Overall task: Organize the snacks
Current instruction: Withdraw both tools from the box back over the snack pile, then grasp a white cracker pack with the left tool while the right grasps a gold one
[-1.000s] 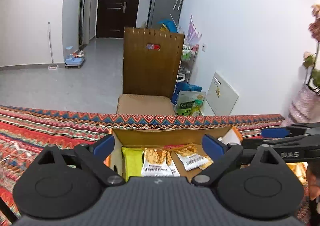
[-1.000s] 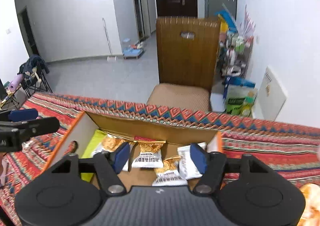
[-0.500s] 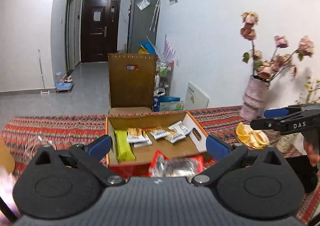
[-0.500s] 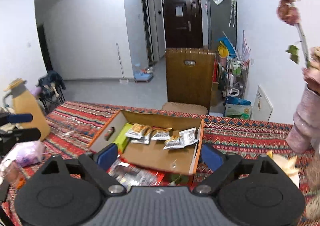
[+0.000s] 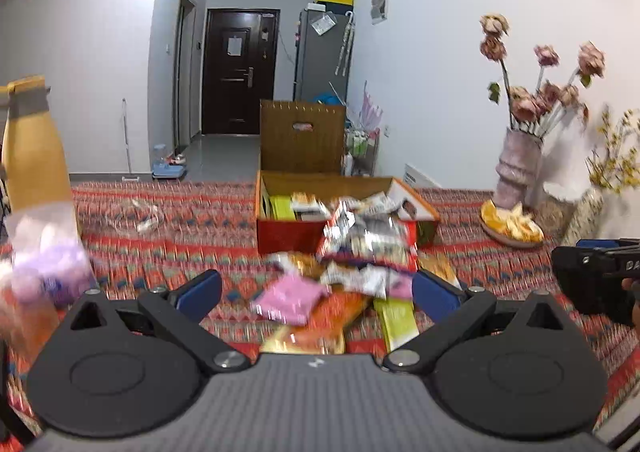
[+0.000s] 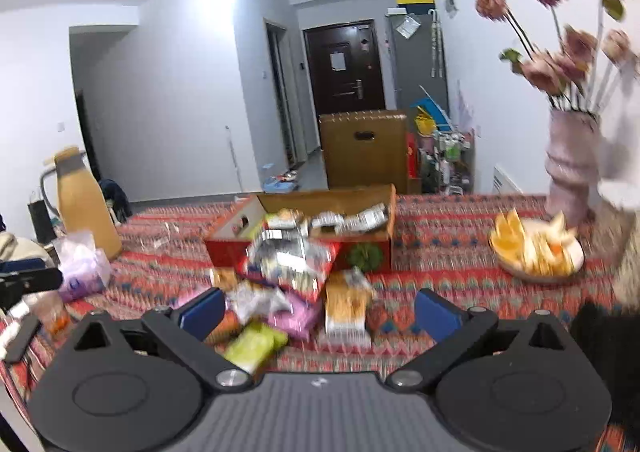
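Observation:
An open cardboard box (image 5: 288, 236) with several snack packets inside stands mid-table on the patterned cloth. A big silver-and-red bag (image 5: 368, 240) leans on its front wall. In front lies a loose pile: a pink packet (image 5: 288, 300), an orange packet (image 5: 320, 328) and a green packet (image 5: 396, 316). My left gripper (image 5: 316, 292) hangs open above the pile's near side, holding nothing. My right gripper (image 6: 319, 310) has its jaws opening, with nothing gripped; the box (image 6: 224, 252), pink packet (image 6: 296, 312) and green packet (image 6: 256, 344) lie beyond it.
A vase of dried flowers (image 5: 516, 168) and a plate of orange slices (image 5: 512, 224) stand at the right. A yellow jug (image 5: 32, 148) and a plastic bag (image 5: 44, 252) are at the left. A wooden chair (image 5: 302, 140) stands behind the table.
Both grippers have drawn back from over the box, which now sits farther off with the snack pile in view before it. The right jaws have spread wider.

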